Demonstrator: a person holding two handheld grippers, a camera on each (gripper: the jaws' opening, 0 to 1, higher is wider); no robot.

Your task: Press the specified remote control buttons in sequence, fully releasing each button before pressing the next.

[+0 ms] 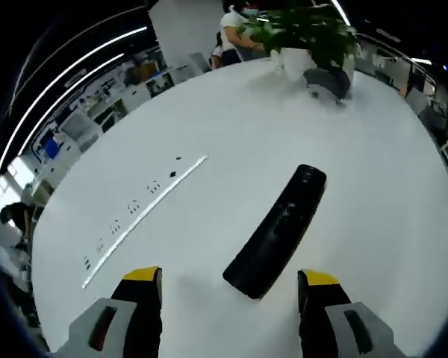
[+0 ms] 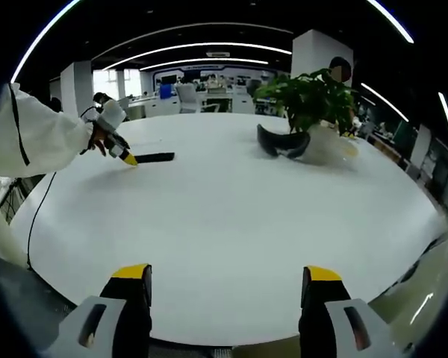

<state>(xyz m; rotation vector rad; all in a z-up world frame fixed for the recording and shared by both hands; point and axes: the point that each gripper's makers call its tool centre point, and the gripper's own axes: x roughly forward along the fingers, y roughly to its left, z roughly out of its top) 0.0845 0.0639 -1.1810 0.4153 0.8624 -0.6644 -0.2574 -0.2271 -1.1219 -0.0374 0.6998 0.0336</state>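
While left gripper (image 1: 230,287) gapes, remote (image 1: 278,229) seemingly untouched

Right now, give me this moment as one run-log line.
left gripper: open, jaws astride near end of remote, no contact | right gripper: open, far from remote | table: white | potted plant: at far side

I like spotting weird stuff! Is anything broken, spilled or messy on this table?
Nothing stands out. The black remote control lies flat and whole on the white table, between the open jaws of the left hand-held gripper. The potted plant stands upright; no spills.
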